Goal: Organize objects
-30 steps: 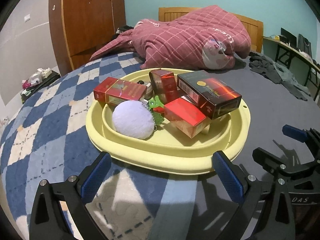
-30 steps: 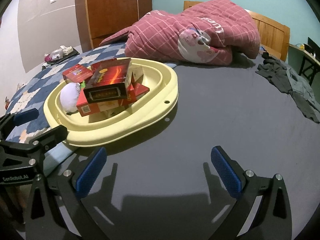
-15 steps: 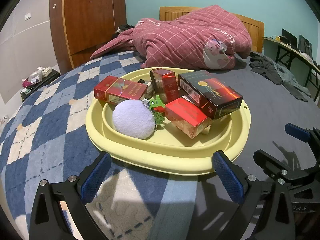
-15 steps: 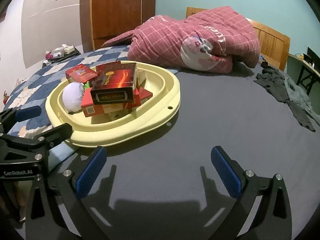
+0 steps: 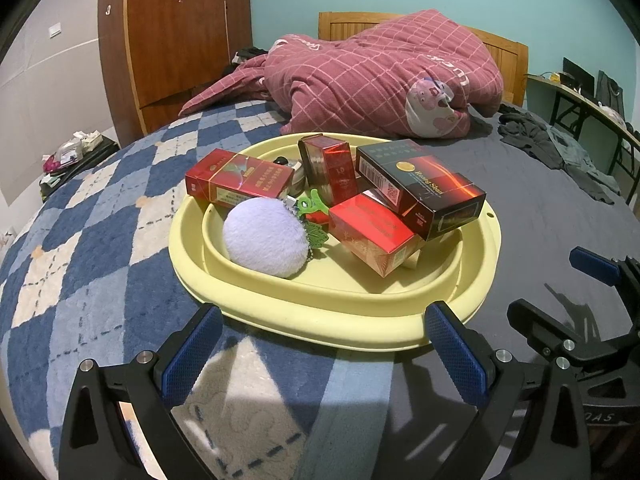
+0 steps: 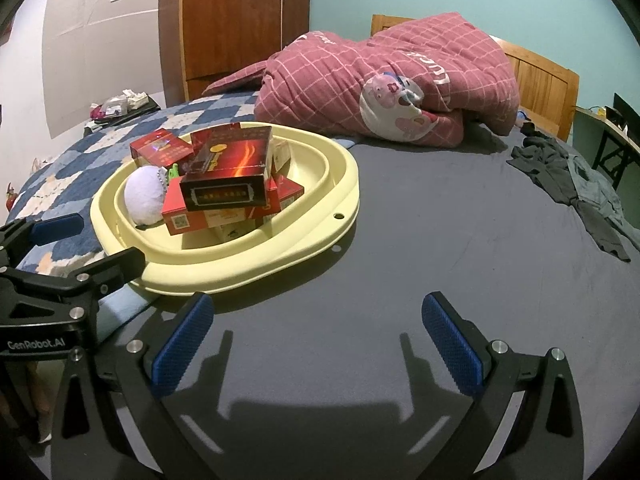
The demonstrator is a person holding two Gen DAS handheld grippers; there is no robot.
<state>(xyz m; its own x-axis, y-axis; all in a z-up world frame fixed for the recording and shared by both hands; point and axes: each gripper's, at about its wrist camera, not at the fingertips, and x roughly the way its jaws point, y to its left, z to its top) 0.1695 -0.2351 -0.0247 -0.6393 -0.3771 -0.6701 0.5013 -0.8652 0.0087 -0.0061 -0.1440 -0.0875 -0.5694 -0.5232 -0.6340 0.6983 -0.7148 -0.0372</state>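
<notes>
Glossy boxes (image 5: 420, 188) in oval plastic basin (image 5: 340, 320)

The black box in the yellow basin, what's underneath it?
The black box rests tilted on red boxes, all inside the yellow basin. From the right view, one more pale box peeks out below; whatever lies further under the pile is covered.

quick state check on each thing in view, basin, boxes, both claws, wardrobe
left claw: open, empty
right claw: open, empty
yellow basin: upright, loaded
black box: tilted, atop red boxes
white pompom: inside basin
pink quilt: bunched up
wardrobe: doors shut
</notes>
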